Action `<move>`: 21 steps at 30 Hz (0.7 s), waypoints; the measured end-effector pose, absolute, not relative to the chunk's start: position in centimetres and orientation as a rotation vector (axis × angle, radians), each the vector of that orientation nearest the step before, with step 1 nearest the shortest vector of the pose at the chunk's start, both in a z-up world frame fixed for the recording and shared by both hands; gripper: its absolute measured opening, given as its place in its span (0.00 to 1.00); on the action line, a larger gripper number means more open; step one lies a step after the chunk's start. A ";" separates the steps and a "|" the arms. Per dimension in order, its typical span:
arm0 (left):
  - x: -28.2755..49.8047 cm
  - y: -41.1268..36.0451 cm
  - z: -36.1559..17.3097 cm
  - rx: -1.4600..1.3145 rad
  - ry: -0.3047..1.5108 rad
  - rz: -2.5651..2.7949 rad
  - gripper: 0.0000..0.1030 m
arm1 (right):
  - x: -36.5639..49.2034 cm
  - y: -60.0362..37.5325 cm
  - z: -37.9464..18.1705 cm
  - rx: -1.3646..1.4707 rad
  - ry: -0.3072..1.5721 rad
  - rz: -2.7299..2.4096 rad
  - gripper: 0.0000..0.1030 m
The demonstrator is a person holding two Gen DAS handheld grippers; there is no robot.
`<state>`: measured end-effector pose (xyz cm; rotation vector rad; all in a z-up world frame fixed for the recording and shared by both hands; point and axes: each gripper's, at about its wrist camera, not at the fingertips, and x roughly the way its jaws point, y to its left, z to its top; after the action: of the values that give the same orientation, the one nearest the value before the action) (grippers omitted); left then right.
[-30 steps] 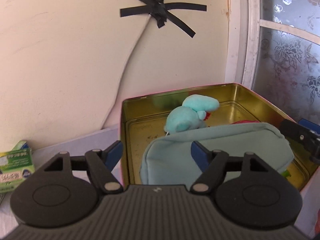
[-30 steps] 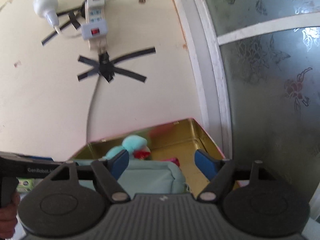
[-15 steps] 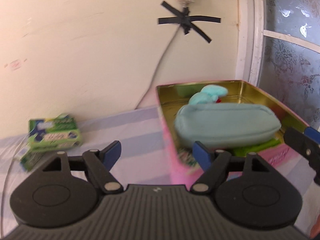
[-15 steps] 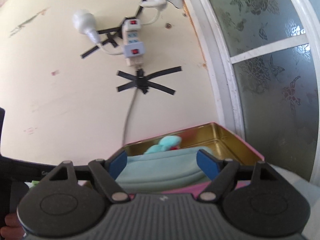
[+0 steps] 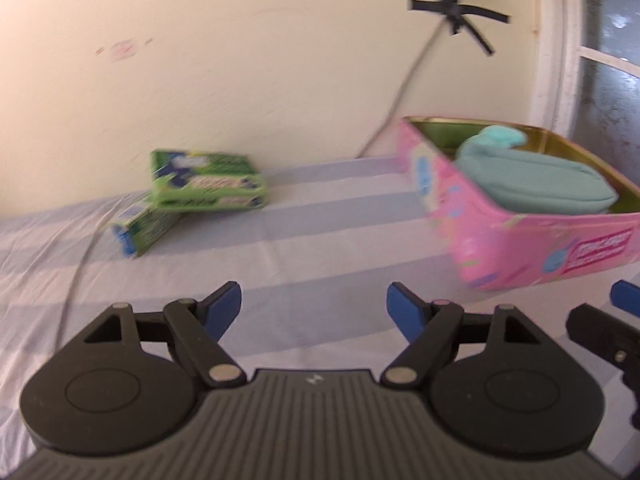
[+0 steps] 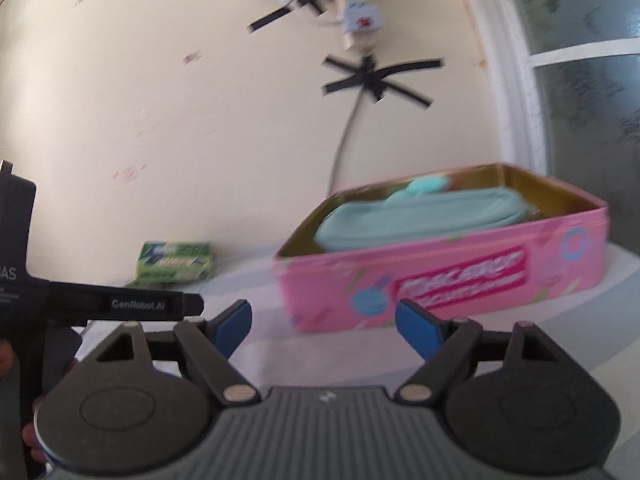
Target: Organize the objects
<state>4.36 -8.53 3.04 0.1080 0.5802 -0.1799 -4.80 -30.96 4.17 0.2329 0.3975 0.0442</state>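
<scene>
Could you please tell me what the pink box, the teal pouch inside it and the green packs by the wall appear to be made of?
Pink box: likely tin, since its inner walls are shiny gold metal under a glossy printed outside.
Teal pouch: soft matte fabric, rounded and sagging.
Green packs: printed cardboard or wrapped paper, judging by their crisp edges; blur leaves this open.

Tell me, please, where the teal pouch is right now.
The teal pouch lies inside the open pink tin, right of centre in both wrist views, with a teal plush toy behind it.
</scene>
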 end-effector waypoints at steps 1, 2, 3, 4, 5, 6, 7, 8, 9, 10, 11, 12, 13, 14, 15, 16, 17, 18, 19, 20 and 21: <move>4.4 -7.6 2.8 0.108 0.584 -0.161 0.79 | -4.6 -30.3 4.1 0.222 0.408 0.060 0.79; 4.6 -6.6 2.5 0.108 0.587 -0.140 0.79 | -4.4 -29.5 4.1 0.208 0.419 0.076 0.79; 4.9 -5.5 2.3 0.107 0.592 -0.116 0.79 | -4.1 -28.8 4.2 0.196 0.430 0.094 0.79; 5.2 -4.4 2.0 0.107 0.599 -0.091 0.79 | -3.7 -28.1 4.2 0.188 0.445 0.114 0.80; 5.6 -3.2 1.8 0.106 0.605 -0.064 0.79 | -3.2 -27.5 4.1 0.185 0.463 0.135 0.80; 5.9 -1.9 1.6 0.101 0.611 -0.033 0.79 | -2.7 -26.8 4.1 0.183 0.482 0.157 0.80; 6.4 -0.6 1.5 0.092 0.615 -0.002 0.79 | -2.1 -26.1 4.1 0.179 0.499 0.180 0.80; 6.8 0.7 1.3 0.078 0.618 0.031 0.79 | -1.5 -25.3 4.0 0.172 0.516 0.202 0.80; 7.1 2.0 1.2 0.063 0.617 0.067 0.79 | -0.8 -24.5 3.9 0.164 0.533 0.223 0.80; 7.4 3.2 1.0 0.045 0.610 0.106 0.79 | 0.0 -23.9 3.9 0.161 0.550 0.243 0.80; 7.5 4.2 0.8 0.027 0.601 0.144 0.79 | 1.0 -23.2 3.8 0.164 0.566 0.265 0.80; 7.6 5.1 0.6 0.012 0.594 0.179 0.79 | 2.0 -22.6 3.8 0.169 0.578 0.287 0.80; 7.8 5.9 0.4 -0.007 0.599 0.203 0.79 | 3.1 -21.9 3.9 0.176 0.586 0.304 0.80; 7.9 6.7 0.3 -0.050 0.618 0.205 0.79 | 4.3 -21.2 4.0 0.186 0.592 0.316 0.81; 8.1 7.4 0.4 -0.093 0.623 0.193 0.79 | 5.6 -20.6 4.2 0.201 0.597 0.328 0.81; 8.1 7.7 0.4 -0.109 0.622 0.194 0.79 | 6.9 -20.0 4.3 0.220 0.601 0.342 0.81; 8.1 7.7 0.3 -0.108 0.625 0.200 0.79 | 8.4 -19.5 4.6 0.239 0.599 0.355 0.81; 8.2 7.7 0.2 -0.108 0.634 0.196 0.79 | 10.0 -19.1 4.9 0.257 0.594 0.363 0.82; 8.3 7.6 0.1 -0.107 0.642 0.186 0.79 | 11.7 -18.7 5.3 0.276 0.592 0.364 0.82; 8.2 7.5 0.1 -0.103 0.642 0.182 0.79 | 13.6 -18.4 5.5 0.301 0.596 0.362 0.82; 8.2 7.4 0.1 -0.099 0.638 0.181 0.79 | 15.6 -18.1 5.7 0.326 0.601 0.359 0.82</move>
<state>8.15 7.41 0.14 -0.0986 0.6382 0.1810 15.56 -18.10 5.68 0.3261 0.6013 0.3586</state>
